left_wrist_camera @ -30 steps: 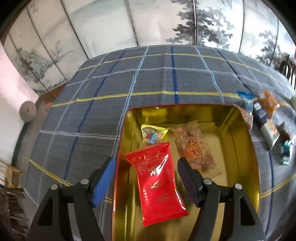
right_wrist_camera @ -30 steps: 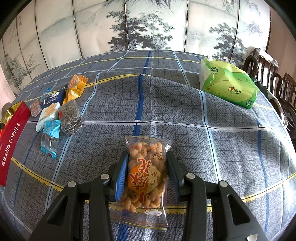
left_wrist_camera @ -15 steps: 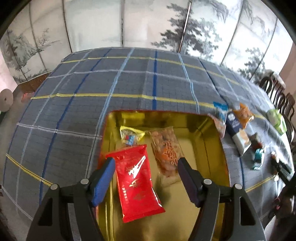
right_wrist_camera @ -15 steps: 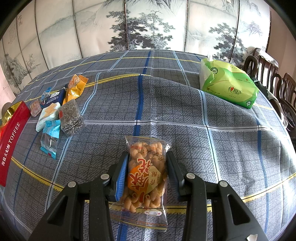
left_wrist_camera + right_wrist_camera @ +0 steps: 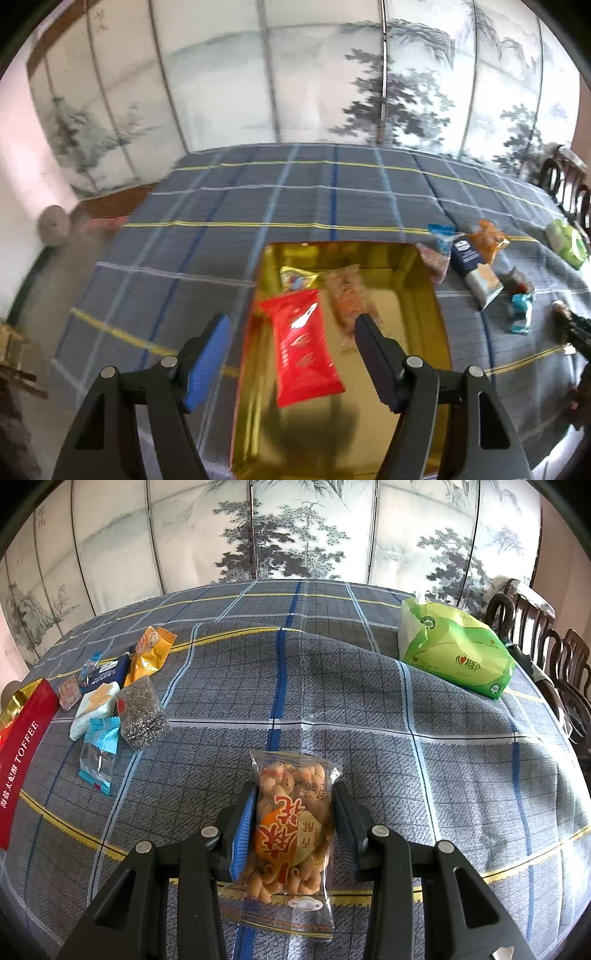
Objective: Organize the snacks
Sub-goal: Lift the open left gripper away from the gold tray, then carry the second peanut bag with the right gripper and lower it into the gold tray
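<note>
Painted folding screens with pine trees are standing behind a table (image 5: 369, 709) that is wearing a grey plaid cloth with blue and yellow lines. On the left wrist view, the left claw (image 5: 291, 354) is hovering above a gold tin tray (image 5: 417, 321), its jaws standing wide apart and gripping nothing. Inside the tray, a red snack packet (image 5: 303, 347) is lying beside a clear packet of orange snacks (image 5: 349, 295), with a small yellow packet (image 5: 297, 277) just beyond them. On the right wrist view, the right claw (image 5: 293, 823) is pressing both pads against a clear bag of puffed snacks (image 5: 291, 834) that is lying flat on the cloth. To the left, a cluster of loose snacks is waiting near the tray's red side: an orange packet (image 5: 151, 653), a dark blue packet (image 5: 107, 672), a dark seed bar (image 5: 142, 712) and a light blue wrapper (image 5: 99, 753). A green tissue pack (image 5: 454, 650) is sitting well apart, at the far right.
</note>
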Action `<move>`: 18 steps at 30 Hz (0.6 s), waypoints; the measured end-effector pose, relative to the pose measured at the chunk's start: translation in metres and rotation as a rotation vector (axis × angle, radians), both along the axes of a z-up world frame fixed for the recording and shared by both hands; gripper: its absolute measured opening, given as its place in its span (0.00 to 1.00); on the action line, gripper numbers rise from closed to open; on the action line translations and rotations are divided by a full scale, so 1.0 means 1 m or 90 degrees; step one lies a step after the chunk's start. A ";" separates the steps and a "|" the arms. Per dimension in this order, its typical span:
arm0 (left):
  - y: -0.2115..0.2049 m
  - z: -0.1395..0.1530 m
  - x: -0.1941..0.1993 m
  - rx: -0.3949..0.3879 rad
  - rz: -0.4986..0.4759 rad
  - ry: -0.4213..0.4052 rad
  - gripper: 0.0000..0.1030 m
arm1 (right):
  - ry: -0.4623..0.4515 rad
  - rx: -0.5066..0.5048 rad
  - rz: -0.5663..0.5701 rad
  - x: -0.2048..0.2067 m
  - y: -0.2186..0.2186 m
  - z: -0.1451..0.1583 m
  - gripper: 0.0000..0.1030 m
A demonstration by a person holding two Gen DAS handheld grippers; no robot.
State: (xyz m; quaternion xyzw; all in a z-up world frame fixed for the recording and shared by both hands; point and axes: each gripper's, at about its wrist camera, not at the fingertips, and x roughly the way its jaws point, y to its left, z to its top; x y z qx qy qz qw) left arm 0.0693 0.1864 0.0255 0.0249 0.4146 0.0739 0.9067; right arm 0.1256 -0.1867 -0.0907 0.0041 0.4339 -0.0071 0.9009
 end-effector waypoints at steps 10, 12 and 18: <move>-0.010 0.003 -0.052 0.031 0.016 -0.026 0.69 | -0.015 0.021 0.024 -0.007 0.001 0.017 0.35; -0.013 0.003 -0.059 0.031 0.015 -0.026 0.69 | -0.024 0.044 0.040 -0.007 0.006 0.028 0.35; -0.028 0.005 -0.076 0.064 -0.005 -0.043 0.69 | -0.042 0.108 0.116 -0.014 0.025 0.058 0.35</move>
